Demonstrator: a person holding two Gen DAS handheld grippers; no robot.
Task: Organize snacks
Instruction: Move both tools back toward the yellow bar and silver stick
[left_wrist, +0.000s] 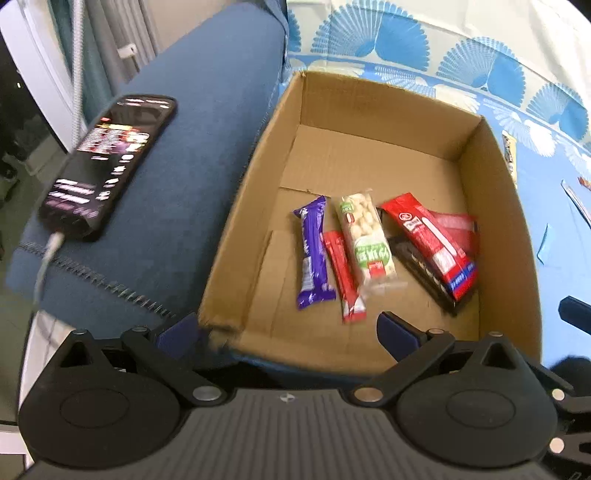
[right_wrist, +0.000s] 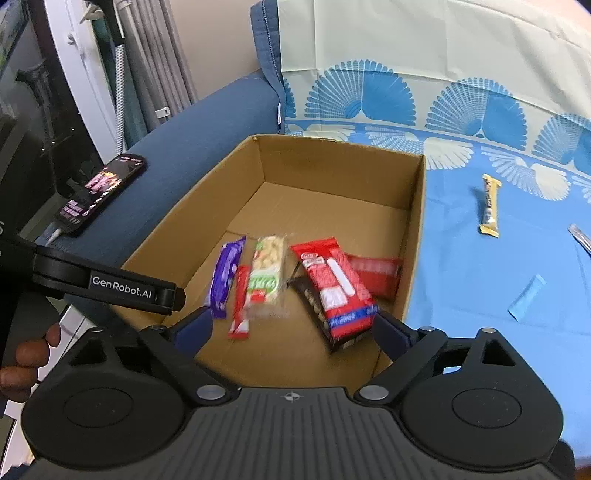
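Left wrist: the left gripper (left_wrist: 286, 328), fingers apart and holding nothing, hovers over the cardboard box's (left_wrist: 243, 206) near edge; six snacks lie just ahead: one purple bar (left_wrist: 313, 254), one nut bar (left_wrist: 367, 240), four red or dark packs. Right wrist: the right gripper (right_wrist: 291, 328), likewise spread and holding nothing, faces the same pile; one yellow bar (right_wrist: 490, 206) lies on the blue cloth (right_wrist: 480, 295) ahead-right, outside the box's right wall.

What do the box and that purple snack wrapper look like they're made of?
Box: brown corrugated cardboard, matte, with raw cut edges and fold creases. Purple wrapper: likely thin plastic film, glossy, catching light along its crinkles.
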